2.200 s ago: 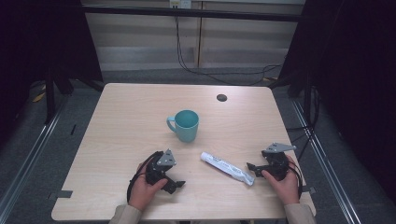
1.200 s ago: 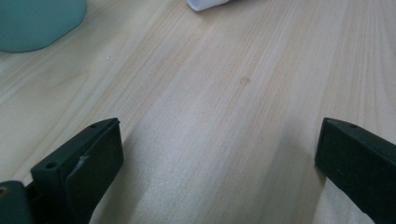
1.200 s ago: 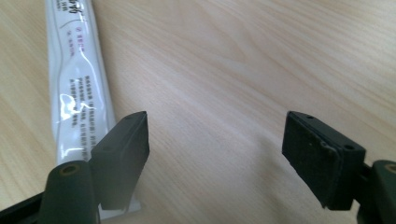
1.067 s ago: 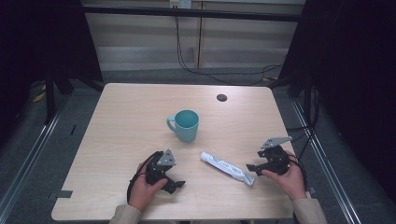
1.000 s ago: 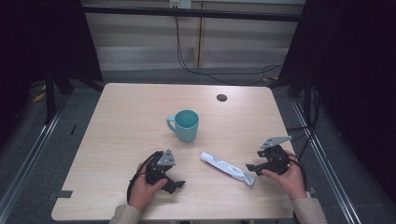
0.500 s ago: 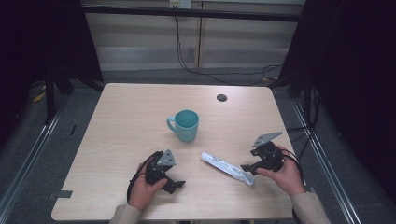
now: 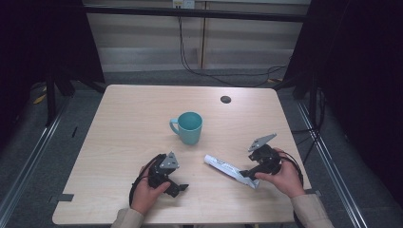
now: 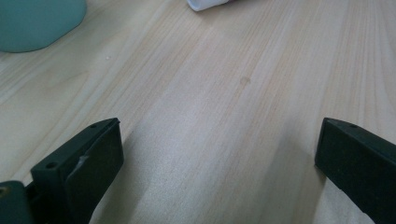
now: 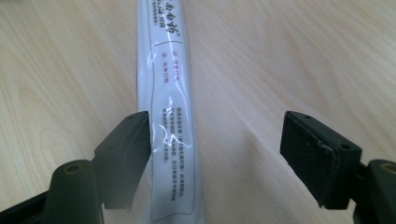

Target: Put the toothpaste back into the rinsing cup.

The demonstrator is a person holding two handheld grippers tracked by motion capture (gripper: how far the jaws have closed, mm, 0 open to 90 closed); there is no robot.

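Lying on a pale wooden table point(image 7: 128, 128), white tube point(image 7: 230, 169); dark curtains around.

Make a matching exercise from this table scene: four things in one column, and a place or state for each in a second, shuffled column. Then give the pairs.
Things
1. teal mug
2. white tube
3. left gripper
4. dark round disc

Places or states
A. lying flat, between the open jaws of the right gripper
B. near the table's far edge
C. upright at the middle of the table
D. jaws open over bare wood

Pairs: 1-C, 2-A, 3-D, 4-B
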